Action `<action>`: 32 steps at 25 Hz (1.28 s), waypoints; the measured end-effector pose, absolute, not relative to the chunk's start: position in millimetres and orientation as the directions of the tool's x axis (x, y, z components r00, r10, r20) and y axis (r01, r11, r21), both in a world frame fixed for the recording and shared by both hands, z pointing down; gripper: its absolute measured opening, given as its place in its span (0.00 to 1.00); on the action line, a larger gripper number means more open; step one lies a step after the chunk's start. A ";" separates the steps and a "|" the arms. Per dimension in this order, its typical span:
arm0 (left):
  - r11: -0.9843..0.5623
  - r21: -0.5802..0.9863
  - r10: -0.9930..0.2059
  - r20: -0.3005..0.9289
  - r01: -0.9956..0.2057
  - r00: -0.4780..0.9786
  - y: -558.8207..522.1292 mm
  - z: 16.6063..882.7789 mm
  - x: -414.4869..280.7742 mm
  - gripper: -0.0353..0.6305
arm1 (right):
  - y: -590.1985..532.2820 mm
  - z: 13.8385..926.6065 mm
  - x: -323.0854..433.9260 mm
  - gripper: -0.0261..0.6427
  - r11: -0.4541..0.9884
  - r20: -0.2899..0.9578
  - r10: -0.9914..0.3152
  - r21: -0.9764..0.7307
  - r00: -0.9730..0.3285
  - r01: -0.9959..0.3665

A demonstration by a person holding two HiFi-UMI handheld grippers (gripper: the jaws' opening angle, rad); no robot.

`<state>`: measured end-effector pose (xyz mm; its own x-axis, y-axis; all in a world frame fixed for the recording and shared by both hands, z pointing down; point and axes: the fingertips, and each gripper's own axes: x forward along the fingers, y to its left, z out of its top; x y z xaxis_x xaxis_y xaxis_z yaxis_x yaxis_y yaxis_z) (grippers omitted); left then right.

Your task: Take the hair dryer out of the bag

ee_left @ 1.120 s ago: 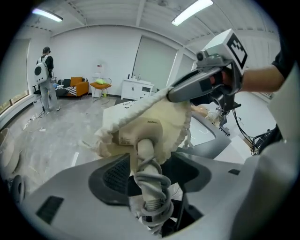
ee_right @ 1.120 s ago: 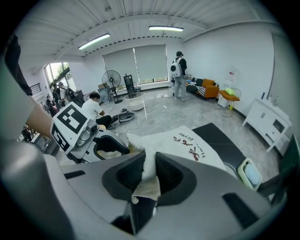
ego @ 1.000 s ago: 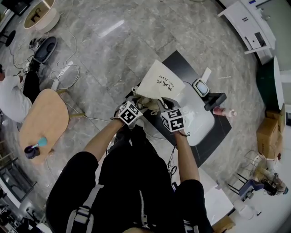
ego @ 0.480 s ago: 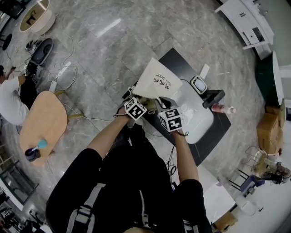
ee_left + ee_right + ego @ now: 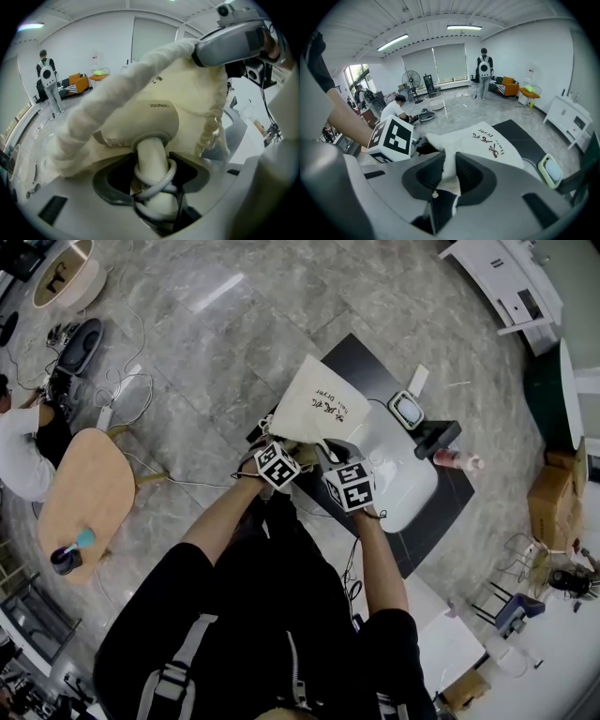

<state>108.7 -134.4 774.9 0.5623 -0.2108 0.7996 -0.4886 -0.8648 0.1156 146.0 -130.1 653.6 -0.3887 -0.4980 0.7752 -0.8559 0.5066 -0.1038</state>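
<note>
The left claw (image 5: pixel 151 159), its jaws just closing, grips the cord-wound handle of the cream plastic hair dryer (image 5: pixel 140 117). The dryer's body lies in the mouth of the cream printed cloth bag (image 5: pixel 323 409), and cloth hides its far end. The right claw (image 5: pixel 446 171), narrow, pinches the bag's edge. In the head view the dryer is hidden.

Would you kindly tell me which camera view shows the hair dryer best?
The left gripper view: the hair dryer fills it, body, handle and wrapped cord clear. In the head and right gripper views the bag hides it.
</note>
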 end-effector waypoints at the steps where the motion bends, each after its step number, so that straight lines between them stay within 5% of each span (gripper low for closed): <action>1: -0.870 0.099 -0.218 0.801 -0.483 0.558 -134.3 775.3 109.0 0.44 | -129.9 653.7 146.4 0.15 0.507 0.775 -0.497 -0.105 -0.390 -0.855; 32: -0.866 0.156 -0.197 0.767 -0.475 0.611 -118.3 757.1 102.0 0.38 | -131.0 658.6 144.6 0.15 0.535 0.782 -0.477 -0.105 -0.402 -0.839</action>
